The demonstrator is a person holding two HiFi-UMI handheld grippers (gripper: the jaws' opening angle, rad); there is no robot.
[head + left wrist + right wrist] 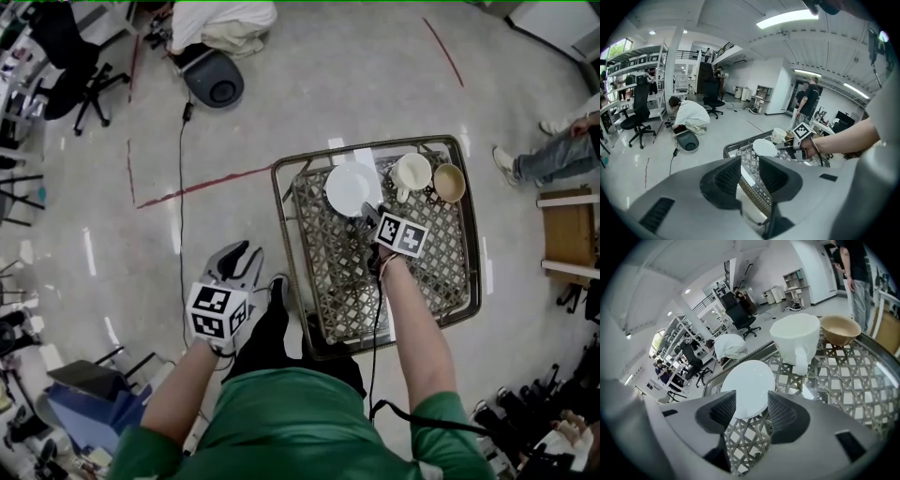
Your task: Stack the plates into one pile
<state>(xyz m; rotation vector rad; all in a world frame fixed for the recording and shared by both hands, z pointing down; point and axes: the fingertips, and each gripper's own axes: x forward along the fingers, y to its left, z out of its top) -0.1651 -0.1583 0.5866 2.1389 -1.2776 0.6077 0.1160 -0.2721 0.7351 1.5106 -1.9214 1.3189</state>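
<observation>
A white plate (352, 189) (747, 387) lies flat on the woven wire table (450, 281), near its far edge. My right gripper (367, 217) (751, 404) is open just in front of it. The plate's near rim sits between the jaws with a gap on each side, and nothing is gripped. Whether more than one plate lies there I cannot tell. My left gripper (239, 258) (749, 171) is open and empty, held over the floor to the left of the table. From there the plate (764, 147) shows far off.
A white mug (411, 173) (797, 341) and a tan bowl (449, 183) (840, 329) stand right of the plate. A person in white (220, 23) crouches by a round grey device (220, 86). Someone's legs (553, 155) and a wooden stool (567, 230) are on the right.
</observation>
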